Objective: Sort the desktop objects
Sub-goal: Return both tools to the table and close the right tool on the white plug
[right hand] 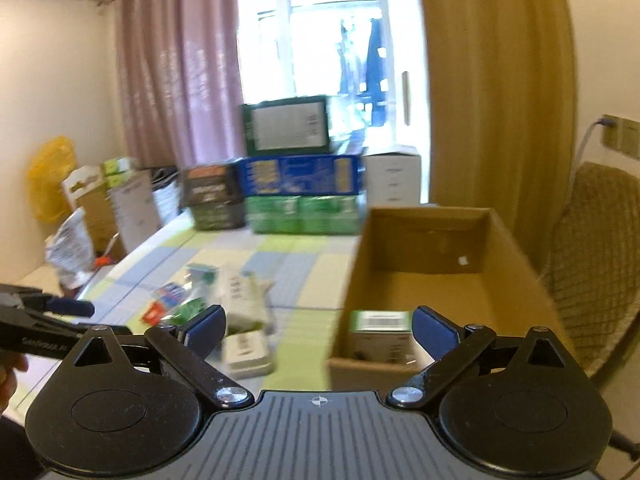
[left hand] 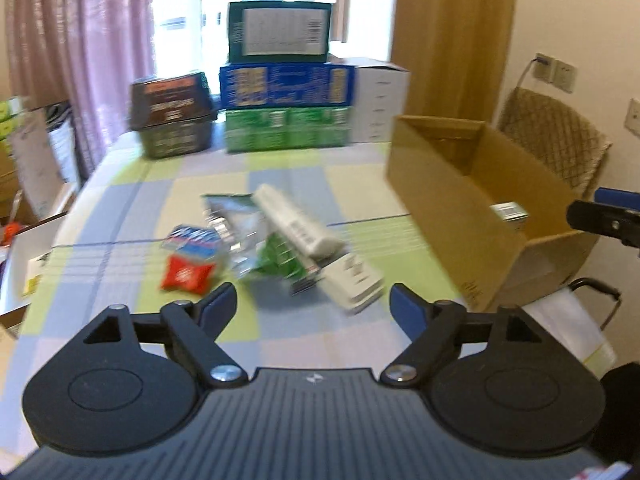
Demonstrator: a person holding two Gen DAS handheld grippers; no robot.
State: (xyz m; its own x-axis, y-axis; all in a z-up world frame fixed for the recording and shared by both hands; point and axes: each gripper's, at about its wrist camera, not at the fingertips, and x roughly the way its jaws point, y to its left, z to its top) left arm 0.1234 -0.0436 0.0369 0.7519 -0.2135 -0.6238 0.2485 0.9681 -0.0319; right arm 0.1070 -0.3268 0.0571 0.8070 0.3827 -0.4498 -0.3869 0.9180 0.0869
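- Left gripper (left hand: 312,300): fingers are spread wide and nothing is held; the pile of loose items lies on the bench (left hand: 132,208) just ahead of and between the fingertips.
- Right gripper (right hand: 318,322): fingers are likewise released and empty; the cardboard box (right hand: 516,248) stands ahead and to the right of them, with 1 small green-and-white carton (right hand: 380,334) already inside at its near end.
- Pile, as counted from the left wrist view (blur limits certainty): 1 long white box (left hand: 300,222), 1 white carton (left hand: 354,282) nearest the right fingertip, 1 red sachet (left hand: 185,276), 1 blue-and-red packet (left hand: 194,240), 1 silvery pouch (left hand: 232,216) and 1 green packet (left hand: 280,258).
- Handling, as judged: the long white box is expected to be light and stiff, best taken across its narrow width near the middle; the sachets and pouch are judged soft, thin and slippery, so an edge pinch is advised.
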